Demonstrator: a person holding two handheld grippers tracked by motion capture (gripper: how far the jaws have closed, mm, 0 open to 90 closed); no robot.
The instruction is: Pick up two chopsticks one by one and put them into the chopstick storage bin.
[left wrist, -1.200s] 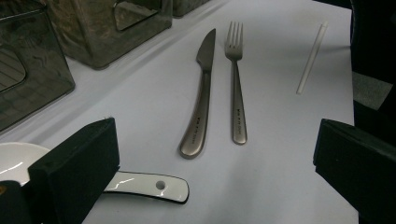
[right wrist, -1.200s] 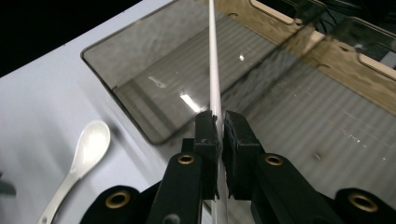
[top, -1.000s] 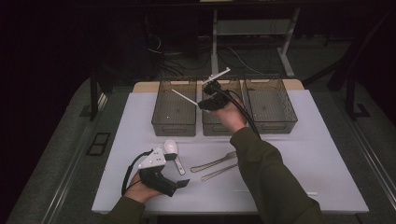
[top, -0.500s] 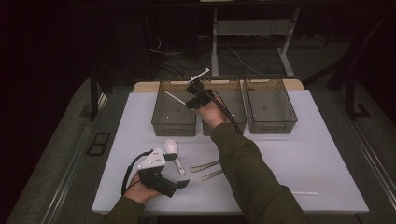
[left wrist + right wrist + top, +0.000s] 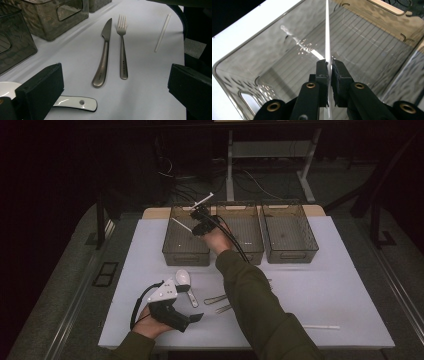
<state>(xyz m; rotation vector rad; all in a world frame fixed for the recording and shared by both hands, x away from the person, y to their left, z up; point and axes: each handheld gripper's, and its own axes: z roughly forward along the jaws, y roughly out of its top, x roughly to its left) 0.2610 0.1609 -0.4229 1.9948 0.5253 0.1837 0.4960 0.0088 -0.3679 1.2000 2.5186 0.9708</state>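
**Straw held over the left bin**

White table (image 5: 350, 285): three smoked-plastic bins in a row at its 12 o'clock edge. Left bin (image 5: 175, 245), middle bin (image 5: 247, 232), right bin (image 5: 290, 232) stand just beside one another.

Right gripper (image 5: 199, 220) hangs over the left bin's 3 o'clock rim, jaws clamped on a thin white straw (image 5: 327, 30) that sticks out both ways.

Left gripper (image 5: 192, 318) rests near the table's 7 o'clock corner, jaws spread wide, nothing between them.

At 12 o'clock of it lies a white spoon (image 5: 183, 279); a knife (image 5: 103, 56) and fork (image 5: 122, 47) side by side at 3 o'clock; a second straw (image 5: 321, 326) lies well apart near 5 o'clock.
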